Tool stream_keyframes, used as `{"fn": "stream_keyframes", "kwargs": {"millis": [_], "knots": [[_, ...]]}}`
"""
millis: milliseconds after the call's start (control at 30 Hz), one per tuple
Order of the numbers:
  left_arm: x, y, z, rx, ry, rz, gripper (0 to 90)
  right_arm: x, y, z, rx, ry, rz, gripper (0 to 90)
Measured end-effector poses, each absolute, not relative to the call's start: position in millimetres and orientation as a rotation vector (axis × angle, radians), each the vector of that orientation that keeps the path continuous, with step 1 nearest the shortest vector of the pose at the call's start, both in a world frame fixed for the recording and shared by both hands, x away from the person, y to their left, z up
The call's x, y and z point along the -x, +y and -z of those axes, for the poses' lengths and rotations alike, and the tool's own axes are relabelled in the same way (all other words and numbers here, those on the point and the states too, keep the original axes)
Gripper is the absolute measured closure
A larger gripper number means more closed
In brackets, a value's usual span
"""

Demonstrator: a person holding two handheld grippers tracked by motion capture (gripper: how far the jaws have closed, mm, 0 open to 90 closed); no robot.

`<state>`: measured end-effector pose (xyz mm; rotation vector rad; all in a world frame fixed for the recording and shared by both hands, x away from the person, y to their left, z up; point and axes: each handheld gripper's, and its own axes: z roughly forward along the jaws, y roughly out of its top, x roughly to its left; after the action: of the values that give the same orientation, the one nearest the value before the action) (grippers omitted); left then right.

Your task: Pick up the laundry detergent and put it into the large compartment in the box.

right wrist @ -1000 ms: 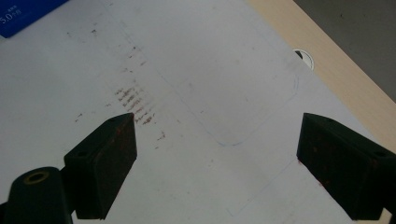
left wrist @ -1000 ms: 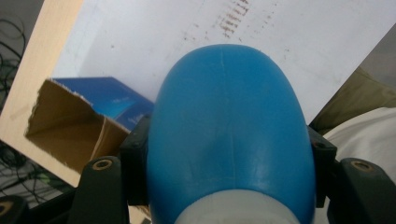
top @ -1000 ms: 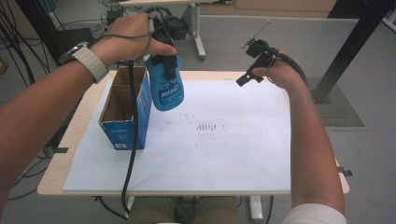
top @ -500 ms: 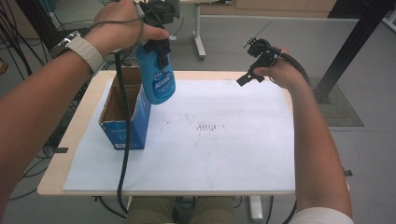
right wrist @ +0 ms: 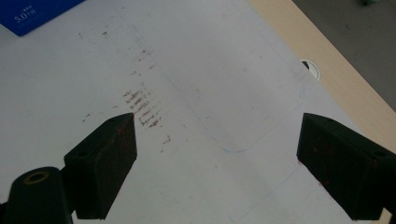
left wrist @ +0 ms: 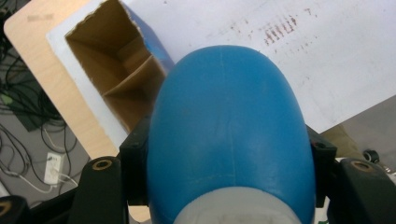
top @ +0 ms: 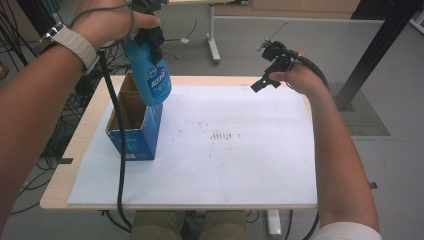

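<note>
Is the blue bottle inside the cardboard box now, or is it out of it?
Out. The blue bottle hangs above the open cardboard box, clamped in the left hand-held gripper; its base is clear of the box rim.

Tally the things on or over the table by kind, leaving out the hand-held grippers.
Blue bottle: 1
Open blue cardboard box: 1
White sheet covering the table: 1
Total: 3
</note>
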<state>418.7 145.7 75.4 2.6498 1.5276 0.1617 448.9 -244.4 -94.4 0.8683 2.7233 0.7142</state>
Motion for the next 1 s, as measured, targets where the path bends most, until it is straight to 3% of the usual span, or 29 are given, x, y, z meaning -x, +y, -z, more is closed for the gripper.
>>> {"fn": "stream_keyframes", "kwargs": {"millis": [1000], "knots": [[-415,189,-78,-2.433,1.806,-0.127,38.1,-453,-238,96,-0.799,2.735,-0.738,12.2]]}}
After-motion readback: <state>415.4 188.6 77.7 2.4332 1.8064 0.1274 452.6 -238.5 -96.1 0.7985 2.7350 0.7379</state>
